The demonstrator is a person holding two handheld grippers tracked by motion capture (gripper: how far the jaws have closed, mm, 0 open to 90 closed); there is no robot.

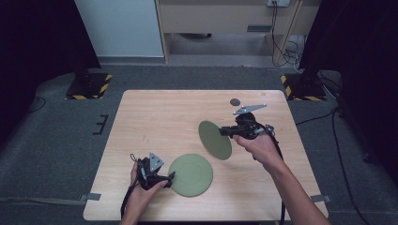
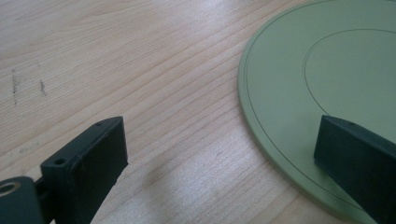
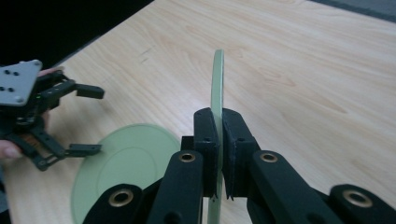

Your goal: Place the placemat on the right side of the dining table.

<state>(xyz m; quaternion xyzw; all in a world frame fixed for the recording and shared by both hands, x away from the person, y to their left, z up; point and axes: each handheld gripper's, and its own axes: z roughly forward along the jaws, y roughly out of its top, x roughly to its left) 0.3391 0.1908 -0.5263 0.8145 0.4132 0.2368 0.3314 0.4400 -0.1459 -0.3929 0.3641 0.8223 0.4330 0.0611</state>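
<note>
One green plate is being pinched on edge above the tabletop by the right claw; the other plate is being straddled flat by the spread left claw. No writing is being shown.

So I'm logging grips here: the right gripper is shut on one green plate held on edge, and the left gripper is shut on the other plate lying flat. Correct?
Not quite. The left gripper is open: the left gripper view shows its jaws spread wide, one over the flat plate, one over bare table. The right gripper is indeed shut on the plate held on edge.

Green plate upright, airborne; twin flat
</note>
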